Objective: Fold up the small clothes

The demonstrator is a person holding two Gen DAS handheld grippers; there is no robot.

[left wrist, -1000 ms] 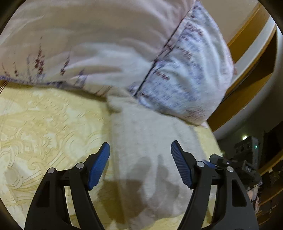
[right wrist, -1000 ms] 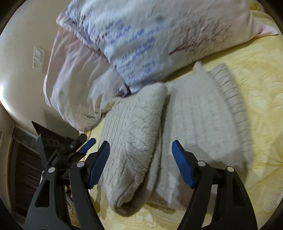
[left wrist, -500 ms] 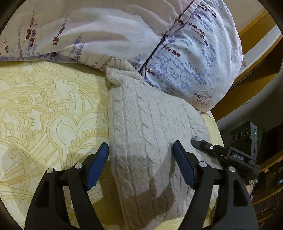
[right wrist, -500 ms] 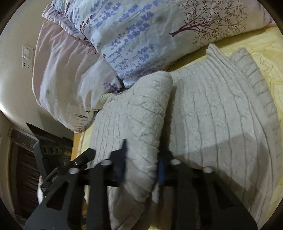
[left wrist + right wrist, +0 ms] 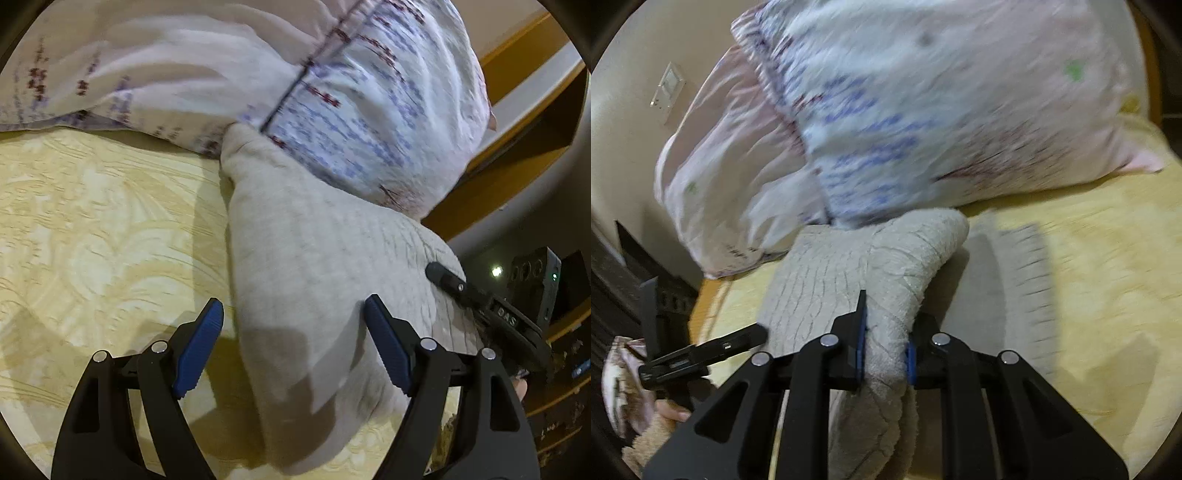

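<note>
The left gripper [image 5: 293,343] hangs with jaws spread wide over the cream cable-knit sweater [image 5: 317,280], which lies on the yellow patterned bedspread [image 5: 99,236] against floral pillows [image 5: 369,103]. The right gripper [image 5: 884,343] is clamped on a raised sweater fold [image 5: 908,266].

The sweater [image 5: 314,266] lies on the bed [image 5: 103,229] between the left gripper's [image 5: 293,341] fingers. Pillows [image 5: 258,74] lie beyond it. A sweater fold sits in the right gripper [image 5: 884,343].
</note>
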